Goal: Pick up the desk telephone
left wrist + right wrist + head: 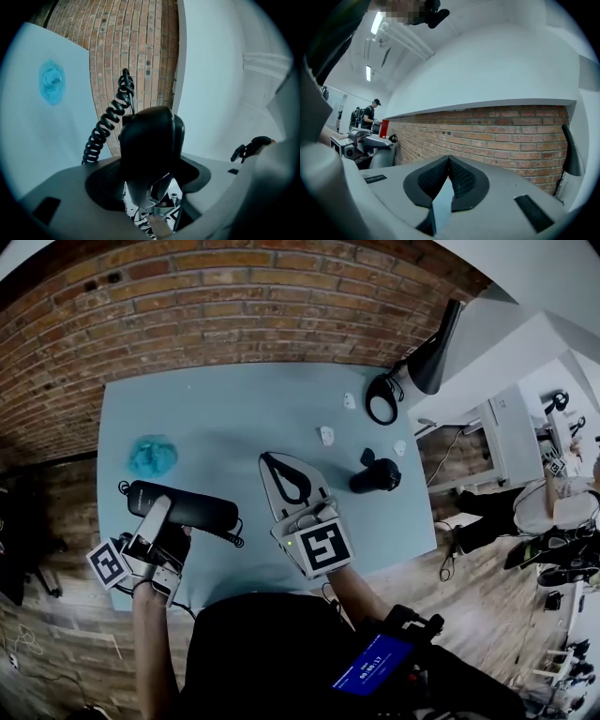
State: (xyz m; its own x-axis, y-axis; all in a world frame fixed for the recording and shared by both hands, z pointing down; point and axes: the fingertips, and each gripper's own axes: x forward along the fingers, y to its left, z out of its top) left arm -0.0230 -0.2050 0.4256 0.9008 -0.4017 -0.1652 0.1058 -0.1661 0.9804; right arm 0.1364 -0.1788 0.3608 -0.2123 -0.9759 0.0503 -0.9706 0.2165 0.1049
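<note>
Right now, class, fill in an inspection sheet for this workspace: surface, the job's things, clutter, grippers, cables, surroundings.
Surface: light blue table, set against a brick wall.
Job's things: black telephone handset, at the table's near left part; no phone base seen.
Clutter: crumpled blue cloth; black handheld device; small white pieces.
Grippers: left gripper shut on the handset; right gripper shut, nothing between its jaws.
Cables: coiled cord runs from the handset.
Surroundings: a person stands at a distant bench.
</note>
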